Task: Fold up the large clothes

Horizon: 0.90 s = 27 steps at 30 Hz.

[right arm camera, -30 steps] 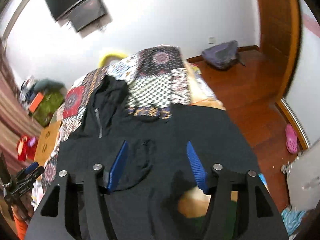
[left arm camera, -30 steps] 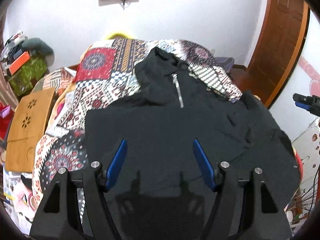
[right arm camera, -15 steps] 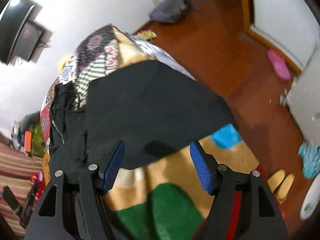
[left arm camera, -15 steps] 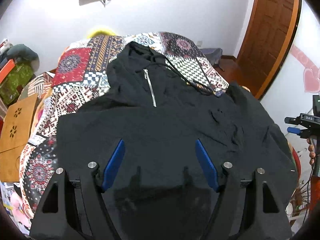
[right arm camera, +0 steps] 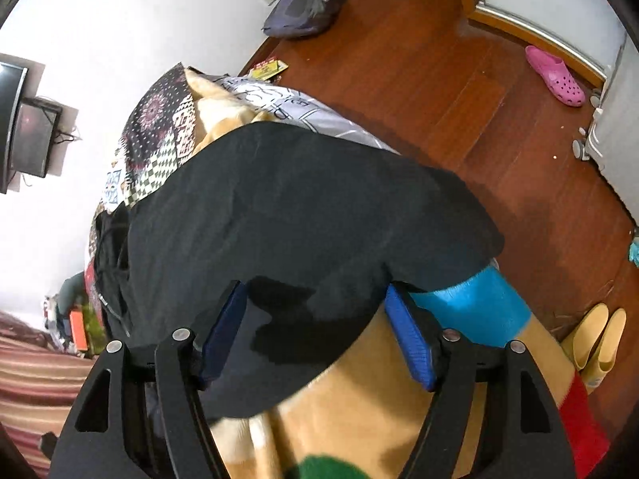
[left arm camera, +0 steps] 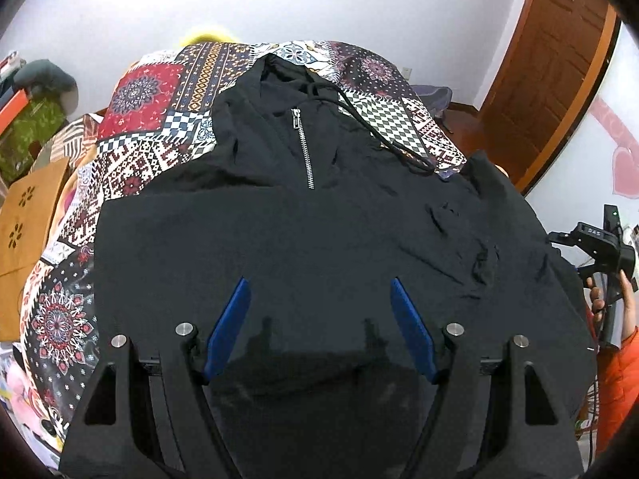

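A large black hooded jacket with a short silver zipper lies spread flat on a patterned quilt, hood at the far end. My left gripper is open and empty, hovering over the jacket's near hem. In the right wrist view, my right gripper is open above the jacket's edge, which drapes over the bed's right side; the fabric passes between the fingers but is not pinched. The right gripper also shows at the right edge of the left wrist view.
A tan blanket with green, blue and red patches lies under the jacket. Wooden floor to the right holds a pink shoe, yellow slippers and a grey bag. A wooden door stands at right.
The left gripper moved slightly closer over the hem. The right gripper swung right and down to the jacket's right edge over the bed side.
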Motion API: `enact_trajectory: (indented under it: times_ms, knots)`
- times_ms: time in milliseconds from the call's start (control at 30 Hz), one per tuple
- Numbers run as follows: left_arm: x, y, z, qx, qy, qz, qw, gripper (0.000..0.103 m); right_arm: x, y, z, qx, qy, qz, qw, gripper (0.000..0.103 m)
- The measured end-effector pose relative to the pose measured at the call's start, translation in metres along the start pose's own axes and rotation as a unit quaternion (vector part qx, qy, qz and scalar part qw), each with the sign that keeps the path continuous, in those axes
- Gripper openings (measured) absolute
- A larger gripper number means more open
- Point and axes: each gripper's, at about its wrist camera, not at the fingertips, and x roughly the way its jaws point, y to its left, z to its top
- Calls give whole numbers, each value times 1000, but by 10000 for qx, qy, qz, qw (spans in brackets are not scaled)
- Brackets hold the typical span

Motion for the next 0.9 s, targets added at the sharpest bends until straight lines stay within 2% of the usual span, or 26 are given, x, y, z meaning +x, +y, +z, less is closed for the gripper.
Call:
enact_trajectory:
  times_ms: [33, 100, 167, 233, 333, 467, 633, 800, 900]
  knots:
    - [-1, 1, 0, -18, -11, -8, 10000, 72, 1, 2, 0, -59, -26, -73, 10000, 69]
    - [-3, 3, -1, -50, -43, -10, 10000, 72, 2, 8, -2, -230, -125, -342, 9991, 61]
    - [-6, 5, -1, -73, -69, -15, 9999, 72, -1, 13, -3, -421, -239, -625, 9969, 37]
    - [-10, 7, -2, -91, -102, -15, 9999, 72, -6, 16, -4, -548, -340, -708, 9954, 23]
    - [-16, 12, -4, -83, -163, 21, 9998, 72, -21, 22, -6, -697, -539, -671, 9938, 12]
    - [-27, 20, -6, -106, -255, 57, 9996, 72, -51, 52, -10, -1062, -949, -626, 9878, 10]
    - [-40, 33, -11, -197, -366, 73, 9991, 72, -96, 102, -17, -1515, -1309, -76, 9797, 10]
    - [-56, 43, -15, -262, -529, 17, 9983, 72, -115, 158, -47, -2231, -1396, 367, 9640, 10]
    - [-67, 45, -17, -230, -671, 71, 9975, 72, -109, 190, -70, -2669, -1315, 495, 9534, 9]
